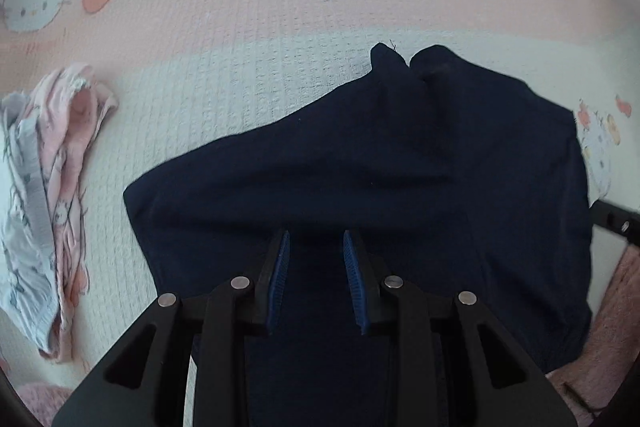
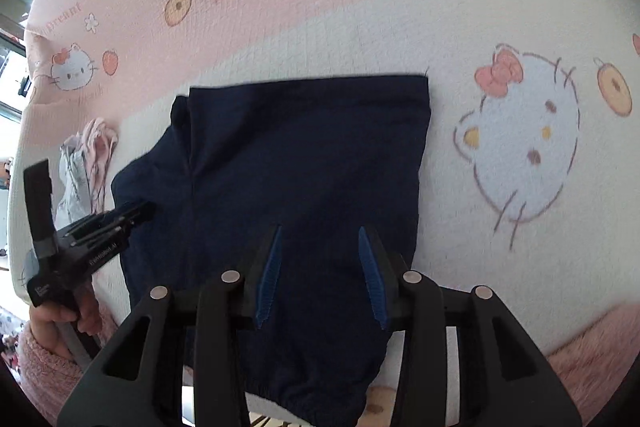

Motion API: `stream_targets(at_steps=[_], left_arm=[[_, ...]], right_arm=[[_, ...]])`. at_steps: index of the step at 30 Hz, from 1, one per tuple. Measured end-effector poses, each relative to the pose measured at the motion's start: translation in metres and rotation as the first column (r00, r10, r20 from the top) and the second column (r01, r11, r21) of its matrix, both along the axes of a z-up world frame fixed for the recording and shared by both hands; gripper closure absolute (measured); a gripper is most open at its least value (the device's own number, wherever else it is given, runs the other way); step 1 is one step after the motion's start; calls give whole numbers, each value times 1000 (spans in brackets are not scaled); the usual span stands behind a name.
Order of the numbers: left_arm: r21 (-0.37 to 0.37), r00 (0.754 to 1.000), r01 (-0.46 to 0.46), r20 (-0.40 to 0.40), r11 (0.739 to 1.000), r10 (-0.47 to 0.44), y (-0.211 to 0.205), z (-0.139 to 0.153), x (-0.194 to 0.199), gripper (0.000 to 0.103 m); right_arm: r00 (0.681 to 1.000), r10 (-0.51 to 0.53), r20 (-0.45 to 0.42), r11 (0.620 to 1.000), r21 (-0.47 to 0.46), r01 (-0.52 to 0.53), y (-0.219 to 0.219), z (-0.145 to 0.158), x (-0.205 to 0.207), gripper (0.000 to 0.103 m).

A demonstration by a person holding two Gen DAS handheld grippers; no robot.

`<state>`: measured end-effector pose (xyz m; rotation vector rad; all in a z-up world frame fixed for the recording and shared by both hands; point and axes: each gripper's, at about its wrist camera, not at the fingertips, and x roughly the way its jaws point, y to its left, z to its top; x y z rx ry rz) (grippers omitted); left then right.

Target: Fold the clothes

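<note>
Currently a navy garment [image 1: 380, 167] lies spread on a pink-and-white blanket [image 1: 240, 27] printed with cartoon cats and small round fruits. Seen from the right wrist, the garment [image 2: 304, 163] sits near the middle of the blanket's [image 2: 460, 11] white band, with a straight far edge and a gathered elastic hem at the near edge, under the camera.

Left gripper [image 1: 316, 239]: points steeply down over the navy cloth. Blue-padded fingers [image 1: 280, 267] stand partly apart, a clear gap between them. Only dark fabric shows in the gap; cannot tell whether the pads touch it. No pinch visible.

Right gripper [image 2: 320, 231]: also points down over the garment's near half. Fingers [image 2: 372, 279] stand moderately apart with navy cloth showing between them; no fold pinched, and contact with the fabric cannot be told.

From the right wrist, the left gripper's body shows at the garment's left edge, held by a hand [image 2: 60, 315] in a fuzzy pink sleeve [image 2: 40, 367].

A crumpled heap of pale pink and grey clothes [image 1: 48, 207] lies on the blanket to the left of the garment, apart from it. The same heap [image 2: 88, 163] appears beyond the left gripper in the right-wrist view.
</note>
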<state>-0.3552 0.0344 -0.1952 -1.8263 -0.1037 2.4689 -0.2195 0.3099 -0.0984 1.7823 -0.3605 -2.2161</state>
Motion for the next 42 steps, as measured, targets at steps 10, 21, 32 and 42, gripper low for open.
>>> stream_targets(at_steps=[10, 21, 32, 42], left_arm=[[147, 984, -104, 161, 984, 80, -25, -12, 104, 73], [194, 988, -153, 55, 969, 145, -58, 5, 153, 73], [421, 932, -357, 225, 834, 285, -97, -13, 181, 73], [123, 965, -230, 154, 965, 210, -72, -9, 170, 75]], right_arm=[[997, 23, 74, 984, 173, -35, 2, -19, 91, 63], [996, -87, -1, 995, 56, 87, 36, 9, 126, 61], [995, -69, 75, 988, 144, 58, 27, 1, 130, 61], [1000, -16, 6, 955, 298, 13, 9, 8, 128, 58]])
